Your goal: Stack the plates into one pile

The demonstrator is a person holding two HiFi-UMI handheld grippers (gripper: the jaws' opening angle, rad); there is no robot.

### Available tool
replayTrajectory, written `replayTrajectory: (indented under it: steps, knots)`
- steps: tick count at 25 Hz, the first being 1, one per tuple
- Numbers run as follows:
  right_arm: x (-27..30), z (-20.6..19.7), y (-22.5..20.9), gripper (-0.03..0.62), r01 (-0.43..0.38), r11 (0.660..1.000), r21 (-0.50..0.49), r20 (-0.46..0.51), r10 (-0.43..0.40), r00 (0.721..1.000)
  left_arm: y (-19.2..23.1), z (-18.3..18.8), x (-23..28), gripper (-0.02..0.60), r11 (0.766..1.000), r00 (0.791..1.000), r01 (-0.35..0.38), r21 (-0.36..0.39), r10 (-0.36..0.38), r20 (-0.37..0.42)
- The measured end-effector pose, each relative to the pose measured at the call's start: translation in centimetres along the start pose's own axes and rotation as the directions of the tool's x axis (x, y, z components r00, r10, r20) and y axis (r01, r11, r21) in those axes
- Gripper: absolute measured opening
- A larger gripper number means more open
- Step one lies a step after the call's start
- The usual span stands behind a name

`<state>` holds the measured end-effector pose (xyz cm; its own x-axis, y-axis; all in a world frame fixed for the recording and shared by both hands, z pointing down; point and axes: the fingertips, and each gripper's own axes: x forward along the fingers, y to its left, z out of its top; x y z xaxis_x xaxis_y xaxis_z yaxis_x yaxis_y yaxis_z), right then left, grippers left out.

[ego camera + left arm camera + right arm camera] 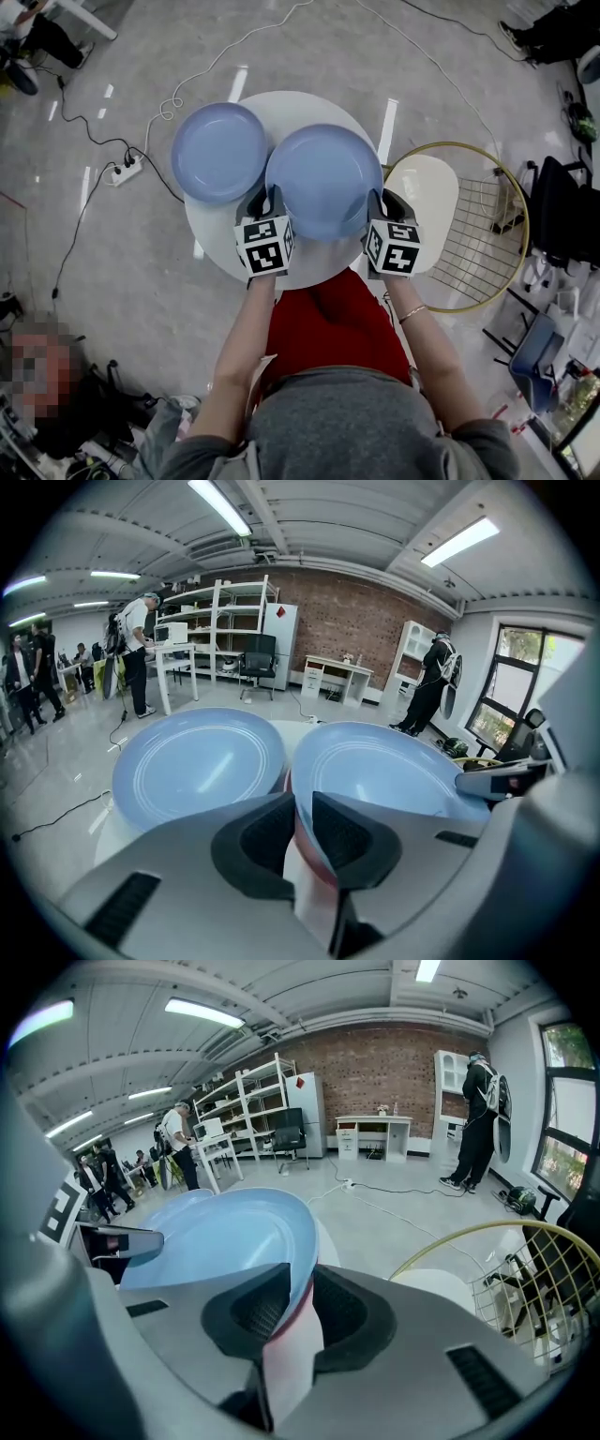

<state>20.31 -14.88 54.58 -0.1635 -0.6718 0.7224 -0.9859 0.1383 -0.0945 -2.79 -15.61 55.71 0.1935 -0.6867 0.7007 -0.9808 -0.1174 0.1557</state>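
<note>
Brick wall (375,1063) only in gripper views; round white table (323,264) whole only from above. Left gripper (267,197), right gripper (386,199) squeezing round blue plate (323,178) by opposite edges, beside second blue plate (218,152) lying there.

Office floor scene: a white power strip (125,171) lies on the grey floor (112,272), and a gold-rimmed wire basket (483,246) stands beside the round desk (217,234).
</note>
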Motion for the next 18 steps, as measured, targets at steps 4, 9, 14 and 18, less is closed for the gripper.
replayTrajectory:
  steps: [4, 9, 14, 18]
  knots:
    - [0.7, -0.4, -0.2, 0.091, 0.002, 1.0, -0.019, -0.012, -0.003, 1.0, 0.1, -0.5, 0.6, 0.066, 1.0, 1.0, -0.009, 0.003, 0.009, -0.016]
    - [1.2, -0.8, -0.4, 0.091, 0.006, 0.999, -0.045, -0.024, -0.007, 1.0, -0.1, -1.1, 0.9, 0.067, 1.0, 0.999, -0.024, 0.02, 0.024, -0.032]
    - [1.6, -1.5, -0.4, 0.092, 0.007, 0.998, -0.061, -0.039, -0.009, 0.999, 0.0, -1.8, 1.2, 0.069, 0.999, 0.999, -0.025, 0.023, 0.026, -0.046]
    - [1.9, -1.5, -0.2, 0.092, 0.007, 0.997, -0.072, -0.041, -0.01, 0.999, 0.2, -1.6, 1.3, 0.069, 0.999, 0.999, -0.028, 0.022, 0.028, -0.044]
